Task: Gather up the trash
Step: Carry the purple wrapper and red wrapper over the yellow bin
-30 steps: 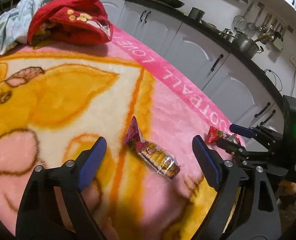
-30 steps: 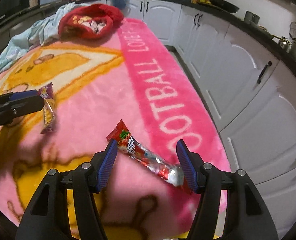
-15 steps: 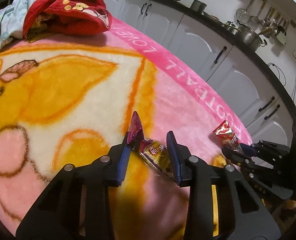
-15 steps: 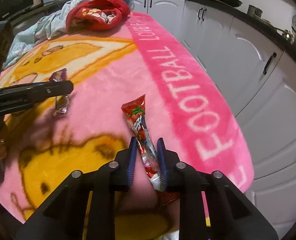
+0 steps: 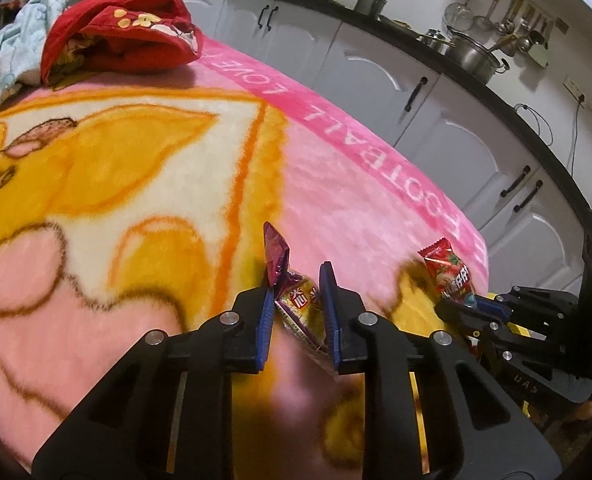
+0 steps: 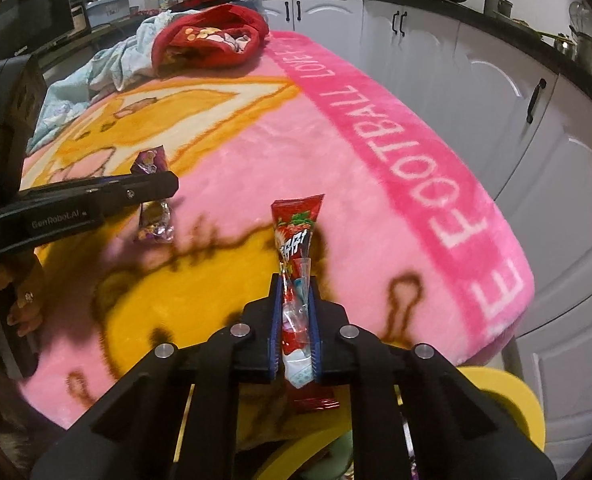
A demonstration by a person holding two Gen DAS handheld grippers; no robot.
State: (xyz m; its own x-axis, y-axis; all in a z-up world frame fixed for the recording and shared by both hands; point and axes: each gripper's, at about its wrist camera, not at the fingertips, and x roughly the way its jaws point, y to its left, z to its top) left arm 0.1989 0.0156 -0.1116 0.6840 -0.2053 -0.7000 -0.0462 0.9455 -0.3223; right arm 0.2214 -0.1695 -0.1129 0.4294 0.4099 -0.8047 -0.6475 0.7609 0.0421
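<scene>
Blanket (image 5: pixel 336 184): pink, yellow cartoon print, covers the surface
Red cloth (image 5: pixel 123 36): heaped at far left
Pale blue cloth (image 5: pixel 3 52): touching it, further left
White cabinets (image 5: pixel 448 136): right
Steel pot (image 5: pixel 476 56): far right counter

Both wrist views look steeply down, close over the same pink blanket (image 5: pixel 336 184); each catches the other's gripper.

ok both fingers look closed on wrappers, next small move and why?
Probably lift both hands straight up. The left gripper pinches the purple wrapper and the right gripper the red wrapper; both wrappers sit low over the pink blanket.
</scene>
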